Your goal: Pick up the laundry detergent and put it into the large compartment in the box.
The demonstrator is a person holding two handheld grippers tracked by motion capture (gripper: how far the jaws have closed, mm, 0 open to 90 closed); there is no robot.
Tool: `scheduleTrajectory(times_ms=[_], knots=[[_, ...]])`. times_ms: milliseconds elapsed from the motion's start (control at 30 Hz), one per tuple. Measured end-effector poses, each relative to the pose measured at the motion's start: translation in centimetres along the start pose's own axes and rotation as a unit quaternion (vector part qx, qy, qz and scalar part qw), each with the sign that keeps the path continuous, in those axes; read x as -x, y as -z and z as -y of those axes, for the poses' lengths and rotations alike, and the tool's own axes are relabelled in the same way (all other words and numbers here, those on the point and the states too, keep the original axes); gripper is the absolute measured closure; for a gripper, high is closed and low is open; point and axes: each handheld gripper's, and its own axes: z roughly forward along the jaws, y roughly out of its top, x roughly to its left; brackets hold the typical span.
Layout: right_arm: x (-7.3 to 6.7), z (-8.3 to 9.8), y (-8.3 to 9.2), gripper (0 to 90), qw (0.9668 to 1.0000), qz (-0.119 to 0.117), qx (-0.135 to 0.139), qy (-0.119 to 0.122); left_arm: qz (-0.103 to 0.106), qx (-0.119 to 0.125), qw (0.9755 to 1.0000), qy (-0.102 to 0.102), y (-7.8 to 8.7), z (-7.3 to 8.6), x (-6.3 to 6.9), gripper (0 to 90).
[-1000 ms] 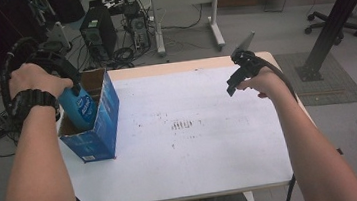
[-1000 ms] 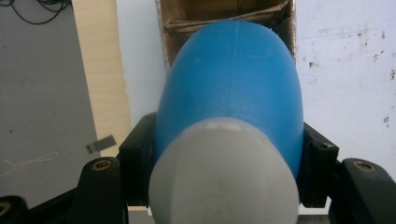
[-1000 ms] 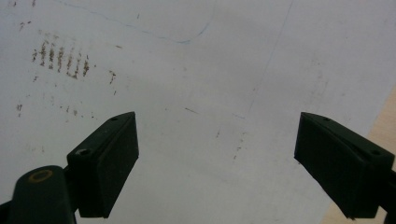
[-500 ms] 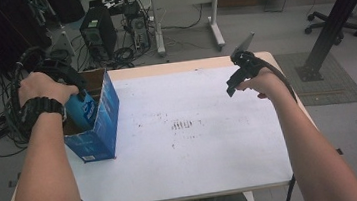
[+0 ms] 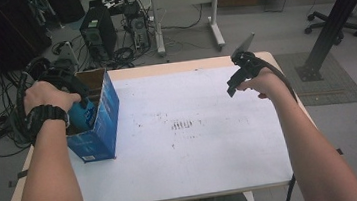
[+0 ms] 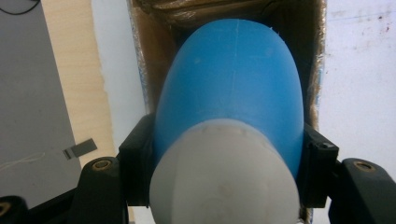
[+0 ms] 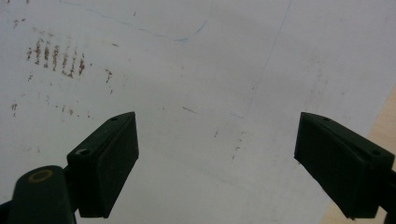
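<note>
Covering most of the frame's middle, a white table (image 5: 196,144) carries faint brown smudges (image 5: 183,125). At its left edge stands an open blue box (image 5: 100,126). The left gripper (image 6: 224,154) is clamped on a blue bottle (image 6: 233,84) with a white cap (image 6: 224,172), its base inside the box mouth. At upper right, the right gripper (image 7: 217,163) hangs over bare tabletop, jaws spread wide, holding nothing.

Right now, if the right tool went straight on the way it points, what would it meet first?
Probably the white table top: the right tool is open, nothing between its jaws, and points down at bare stained surface. How far is unclear.
</note>
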Motion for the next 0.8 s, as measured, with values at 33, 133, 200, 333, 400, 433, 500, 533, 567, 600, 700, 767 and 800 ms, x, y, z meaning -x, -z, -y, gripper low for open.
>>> scheduleTrajectory(times_ms=[33, 133, 200, 333, 400, 433, 500, 533, 567, 600, 700, 767, 800], knots=[[0.0, 0.0, 0.0, 13.6, 1.0000, 0.000, 0.000, 0.000, 0.001, -0.002, 1.0000, -0.001, -0.2, 0.0, 0.0, 37.6], [0.0, 0.0, 0.1, 13.6, 1.0000, 0.000, 0.001, 0.001, 0.006, -0.001, 1.0000, 0.001, -0.5, 0.1, -0.1, 37.6], [0.0, 0.0, 0.1, 13.6, 1.0000, 0.000, 0.001, 0.000, 0.007, -0.005, 1.0000, -0.001, -0.8, 0.1, 0.0, 37.6], [0.1, 0.1, 0.1, 13.6, 1.0000, 0.000, 0.000, -0.001, 0.008, -0.006, 0.9999, -0.004, -1.3, 0.2, 0.0, 37.6], [0.1, 0.1, 0.1, 13.6, 1.0000, 0.001, 0.001, -0.002, 0.008, -0.004, 1.0000, 0.000, -1.5, 0.2, 0.0, 37.6], [0.2, 0.1, 0.1, 13.6, 1.0000, 0.001, 0.002, -0.002, 0.007, -0.006, 1.0000, -0.002, -1.6, 0.2, 0.0, 37.6], [0.2, 0.1, 0.1, 13.6, 1.0000, 0.000, 0.001, -0.002, 0.007, -0.008, 0.9999, -0.005, -1.9, 0.2, 0.1, 37.6], [0.2, 0.1, 0.1, 13.6, 1.0000, 0.001, 0.000, -0.002, 0.007, -0.008, 0.9999, -0.004, -1.9, 0.2, 0.1, 37.6], [0.2, 0.1, 0.1, 13.6, 1.0000, 0.001, 0.000, -0.002, 0.008, -0.007, 0.9999, -0.005, -2.1, 0.2, 0.1, 37.6], [0.2, 0.1, 0.1, 13.6, 1.0000, 0.001, 0.000, -0.001, 0.008, -0.008, 0.9999, -0.004, -2.1, 0.3, 0.1, 37.6], [0.2, 0.1, 0.0, 13.6, 1.0000, 0.001, -0.001, -0.001, 0.008, -0.009, 0.9999, -0.007, -2.3, 0.2, 0.2, 37.6], [0.1, 0.1, -0.1, 13.5, 1.0000, 0.001, -0.001, -0.001, 0.007, -0.009, 0.9999, -0.007, -2.4, 0.2, 0.3, 37.6], [0.1, 0.1, -0.1, 13.5, 1.0000, 0.001, -0.001, -0.001, 0.008, -0.009, 0.9999, -0.008, -2.5, 0.2, 0.3, 37.6]])
